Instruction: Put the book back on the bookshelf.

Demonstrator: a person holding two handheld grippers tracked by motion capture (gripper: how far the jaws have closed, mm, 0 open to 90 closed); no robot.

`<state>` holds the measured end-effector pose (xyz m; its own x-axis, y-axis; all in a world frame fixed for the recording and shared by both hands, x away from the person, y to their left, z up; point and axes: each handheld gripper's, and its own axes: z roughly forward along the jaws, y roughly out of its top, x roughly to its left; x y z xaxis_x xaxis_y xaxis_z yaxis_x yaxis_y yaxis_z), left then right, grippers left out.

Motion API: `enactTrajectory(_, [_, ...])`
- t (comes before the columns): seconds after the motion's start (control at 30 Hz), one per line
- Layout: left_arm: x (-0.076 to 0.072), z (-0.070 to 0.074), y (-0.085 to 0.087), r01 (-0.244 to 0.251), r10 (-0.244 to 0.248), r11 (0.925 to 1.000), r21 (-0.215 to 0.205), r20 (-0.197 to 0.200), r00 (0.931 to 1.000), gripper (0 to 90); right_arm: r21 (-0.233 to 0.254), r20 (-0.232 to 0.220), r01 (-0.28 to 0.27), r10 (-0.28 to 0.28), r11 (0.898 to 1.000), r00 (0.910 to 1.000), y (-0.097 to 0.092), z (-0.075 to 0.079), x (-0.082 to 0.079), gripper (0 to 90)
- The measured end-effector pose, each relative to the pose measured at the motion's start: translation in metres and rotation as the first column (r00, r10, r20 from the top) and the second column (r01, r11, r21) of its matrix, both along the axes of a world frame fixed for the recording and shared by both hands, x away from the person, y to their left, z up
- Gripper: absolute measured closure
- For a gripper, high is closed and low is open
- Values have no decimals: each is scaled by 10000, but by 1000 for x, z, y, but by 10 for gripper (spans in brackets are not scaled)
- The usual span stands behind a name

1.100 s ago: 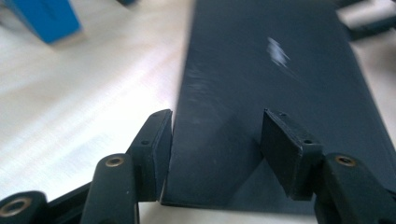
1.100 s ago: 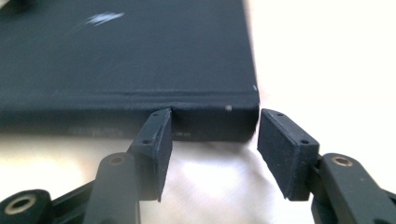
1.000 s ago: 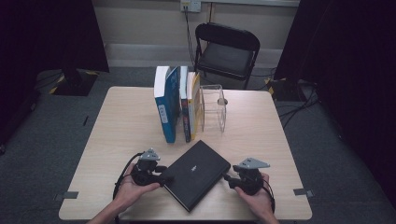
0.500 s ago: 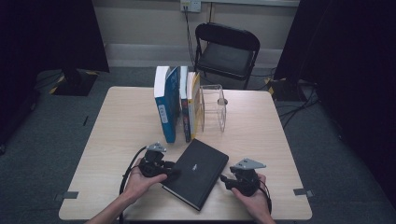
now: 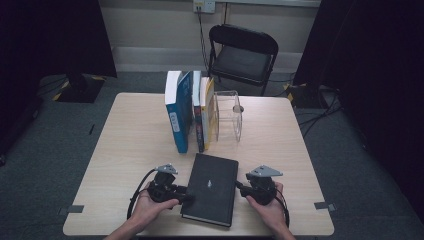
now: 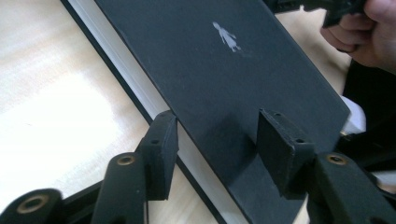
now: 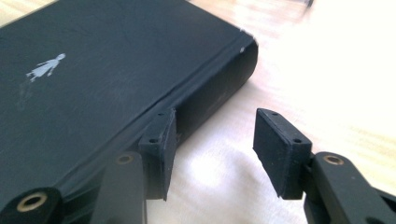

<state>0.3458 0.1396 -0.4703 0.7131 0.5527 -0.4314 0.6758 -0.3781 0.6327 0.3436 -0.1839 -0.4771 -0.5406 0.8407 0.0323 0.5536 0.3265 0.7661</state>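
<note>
1. Jaws of the left gripper (image 5: 186, 192) stand apart astride the left edge of the flat black hardcover book (image 5: 210, 186): in the left gripper view one jaw sits over the cover, the other out past the page edge above the bench. They have just been closing a bit, then opening again slightly; the pads do not clearly press the book, so no firm grip.
2. Jaws of the right gripper (image 5: 240, 188) are open too and have just been closing a little. In the right gripper view one jaw touches the rounded spine (image 7: 219, 74); the other hangs free over bare bench, a gap between them.
3. Black book lies flat on the light wooden bench (image 5: 125, 145) near the front edge, between the two grippers, slightly turned. A small silver figure (image 6: 226, 36) is printed on its cover.
4. Person's left hand (image 5: 150, 205) and right hand (image 5: 267, 207) hold the grippers, coming in from the bottom of the high view.
5. Behind the black book a row of upright books (image 5: 190, 112), blue and white spines, stands mid-bench against a clear plastic bookend rack (image 5: 229, 115).
6. Black folding chair (image 5: 242, 52) stands beyond the far bench edge.
</note>
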Motion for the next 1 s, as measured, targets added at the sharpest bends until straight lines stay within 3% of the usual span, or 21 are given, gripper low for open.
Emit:
enactTrajectory(0.03, [4, -1, 1, 39, -40, 10000, -83, -66, 10000, 484, 70, 9, 23, -23, 10000, 10000, 0, 0, 1, 495])
enactTrajectory(0.1, [9, -1, 1, -459, 463, 9987, -239, 166, 9988, 503, 119, -5, 19, -19, 9999, 10000, 0, 0, 1, 496])
enactTrajectory(0.2, [19, -2, -5, -510, 514, 9986, -126, 359, 9980, 468, 153, 8, -14, 14, 9999, 10000, -1, 0, 1, 496])
enactTrajectory(0.33, [28, -7, -11, -749, 755, 9965, -360, 146, 9970, 419, 222, -21, -48, 48, 9997, 10000, -1, -1, 2, 497])
enactTrajectory(0.6, [18, -3, -8, -415, 414, 9991, -20, -50, 9991, 413, 105, 125, -40, 39, 9999, 9999, 2, -1, 9, 542])
enactTrajectory(0.73, [12, -3, 0, -229, 227, 9997, -78, -250, 9994, 428, 83, 220, 40, -42, 10000, 9997, 12, -3, 15, 603])
enactTrajectory(0.83, [10, -4, 2, -460, 451, 9987, -240, -366, 9983, 441, -6, 313, 59, -59, 10000, 9995, 15, -4, 17, 582])
enactTrajectory(0.93, [12, -2, 1, -977, 970, 9945, -387, -204, 9951, 404, -38, 210, 97, -96, 9999, 9997, 12, -5, 15, 520])
enactTrajectory(0.97, [18, -2, 0, -1282, 1280, 9915, -228, -107, 9917, 388, -11, 100, 56, -56, 10000, 9999, 10, -5, 14, 484])
enactTrajectory(1.0, [18, -2, 0, -1282, 1280, 9915, -228, -107, 9917, 385, -11, 100, 56, -56, 10000, 9999, 10, -5, 14, 484])
